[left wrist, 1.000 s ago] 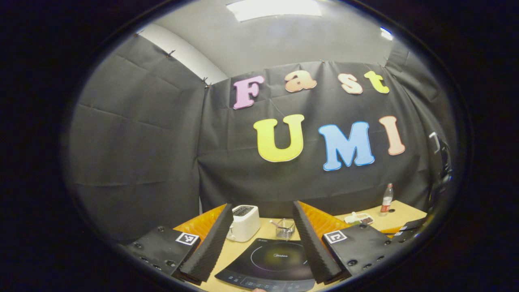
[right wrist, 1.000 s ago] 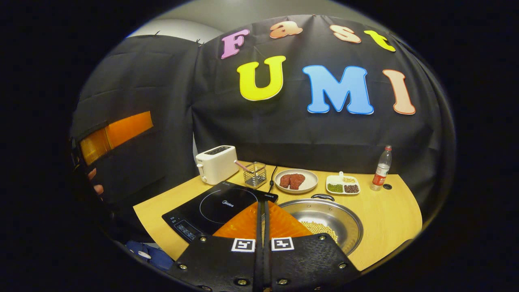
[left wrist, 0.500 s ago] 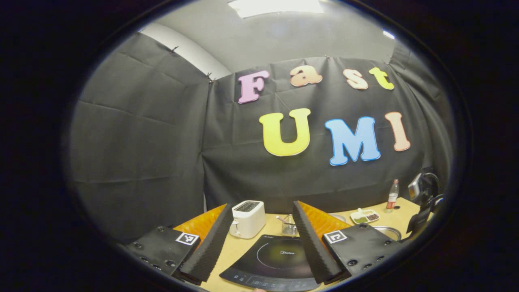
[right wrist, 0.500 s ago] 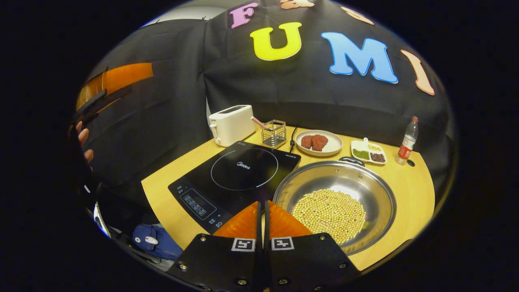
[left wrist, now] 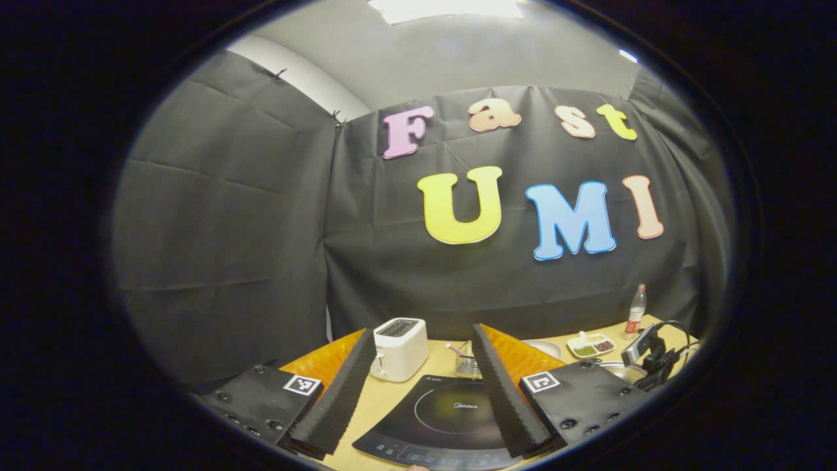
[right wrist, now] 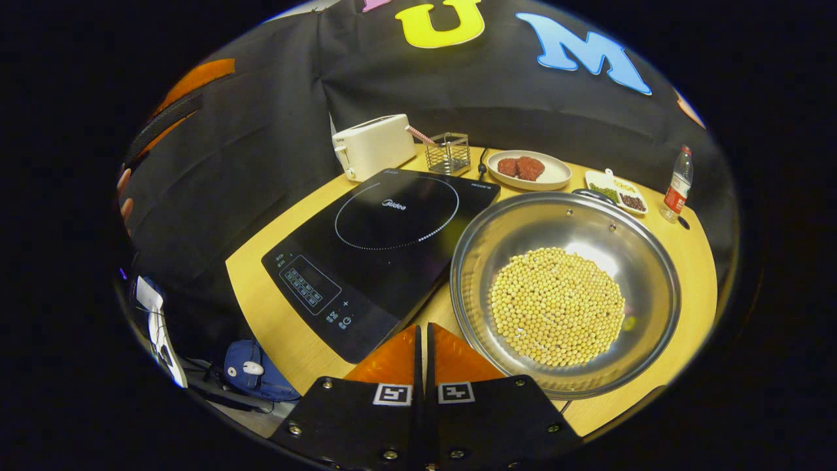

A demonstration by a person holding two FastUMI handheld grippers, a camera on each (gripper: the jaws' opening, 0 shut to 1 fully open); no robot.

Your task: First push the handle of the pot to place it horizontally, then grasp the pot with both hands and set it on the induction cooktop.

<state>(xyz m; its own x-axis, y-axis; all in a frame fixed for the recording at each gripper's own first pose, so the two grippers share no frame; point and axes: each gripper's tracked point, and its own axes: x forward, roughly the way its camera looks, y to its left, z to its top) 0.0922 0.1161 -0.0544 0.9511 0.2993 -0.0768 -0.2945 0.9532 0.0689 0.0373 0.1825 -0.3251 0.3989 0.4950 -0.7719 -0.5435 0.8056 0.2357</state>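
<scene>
plainly the pot (right wrist: 565,288), a wide steel pan with pale beans heaped in its bottom, sits on the bench (right wrist: 274,320) just beside the induction cooktop (right wrist: 382,242), not yet on it. one dark handle (right wrist: 592,193) shows at its far rim, so the pot seems to lie with its handles fore and aft, which is likely why a push comes first. the right hand-held gripper (right wrist: 423,340) is clenched, fingers together with nothing between them, poised above the near rim; a closed tip suits nudging. the left hand-held gripper (left wrist: 418,386) is released, fingers spread wide over the cooktop (left wrist: 451,418), probably waiting for the two-handed lift.

the right gripper view looks down into the pot and its beans. the left gripper view catches just a sliver of what may be the pot's rim, but shows the toaster (left wrist: 399,348) head-on.
</scene>
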